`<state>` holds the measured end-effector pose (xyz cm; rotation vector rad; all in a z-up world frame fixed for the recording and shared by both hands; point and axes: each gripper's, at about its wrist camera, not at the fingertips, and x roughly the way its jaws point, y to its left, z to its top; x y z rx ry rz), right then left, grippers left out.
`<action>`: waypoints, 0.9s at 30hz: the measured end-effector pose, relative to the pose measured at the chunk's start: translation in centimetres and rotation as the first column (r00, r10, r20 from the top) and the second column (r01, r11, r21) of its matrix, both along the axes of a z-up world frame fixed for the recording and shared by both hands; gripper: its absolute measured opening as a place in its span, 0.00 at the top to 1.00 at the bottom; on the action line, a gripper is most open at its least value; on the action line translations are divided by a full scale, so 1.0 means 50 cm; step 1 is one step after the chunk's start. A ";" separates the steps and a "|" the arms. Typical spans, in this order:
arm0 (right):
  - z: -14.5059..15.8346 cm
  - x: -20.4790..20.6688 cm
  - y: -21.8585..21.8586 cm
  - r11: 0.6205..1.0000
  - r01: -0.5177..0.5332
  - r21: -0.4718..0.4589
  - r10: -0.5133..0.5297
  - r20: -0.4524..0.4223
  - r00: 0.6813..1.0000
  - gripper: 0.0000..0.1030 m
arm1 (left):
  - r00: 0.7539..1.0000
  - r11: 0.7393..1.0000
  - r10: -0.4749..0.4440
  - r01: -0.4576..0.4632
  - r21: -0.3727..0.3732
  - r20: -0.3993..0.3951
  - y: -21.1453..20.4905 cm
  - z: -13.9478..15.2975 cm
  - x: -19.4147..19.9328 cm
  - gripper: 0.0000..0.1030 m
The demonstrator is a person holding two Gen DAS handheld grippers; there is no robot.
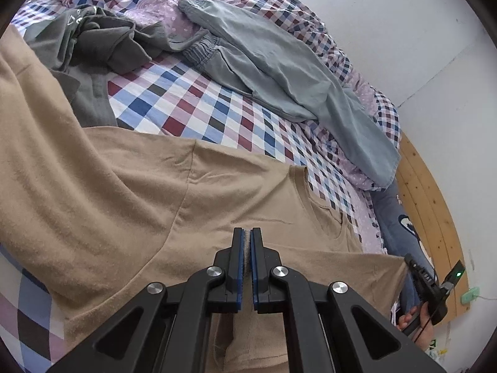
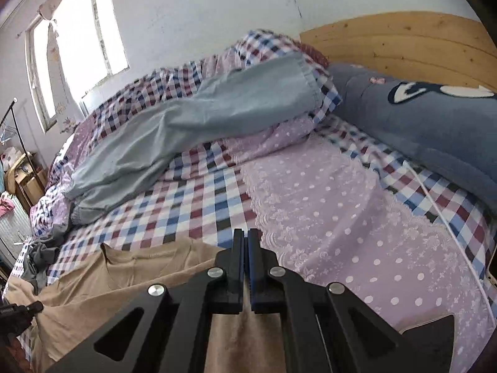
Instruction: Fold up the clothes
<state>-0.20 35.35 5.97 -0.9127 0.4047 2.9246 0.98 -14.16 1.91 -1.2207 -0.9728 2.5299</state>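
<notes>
Both the left gripper and the right gripper are clamped on the tan T-shirt, stretched over the checked bed near the grey-blue trousers, so a fold seems underway, needing both edges carried together evenly.

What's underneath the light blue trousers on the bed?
The light blue trousers lie on the checked sheet and bunched purple quilt. Anything beneath their middle is covered.

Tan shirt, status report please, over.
Left tool shut on tan shirt. Right tool shut on its edge too. Shirt spread across checked bed. Grey-blue trousers and dark grey garment lie beyond, clear.
</notes>
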 end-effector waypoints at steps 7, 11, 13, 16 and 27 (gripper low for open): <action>-0.080 -0.035 0.009 0.998 0.041 0.045 -0.048 0.153 0.987 0.93 | 0.998 1.000 -0.015 0.015 0.015 0.055 0.000 -0.015 -0.002 0.93; -0.064 -0.013 0.028 0.997 0.077 0.029 -0.080 0.115 0.990 0.56 | 0.996 0.999 -0.031 0.029 0.020 0.082 0.002 -0.015 0.013 0.61; -0.047 0.001 0.033 0.996 0.087 0.022 -0.088 0.085 0.992 0.54 | 0.995 0.999 -0.043 0.042 0.016 0.088 0.005 -0.009 0.028 0.53; -0.024 0.024 0.043 0.995 0.103 0.009 -0.103 0.047 0.994 0.54 | 0.991 0.997 -0.077 0.079 -0.014 0.114 0.023 -0.001 0.066 0.52; -0.013 0.095 0.179 0.958 0.216 -0.187 -0.213 0.037 0.976 0.51 | 0.987 0.994 -0.073 0.084 -0.071 0.141 0.054 -0.012 0.098 0.97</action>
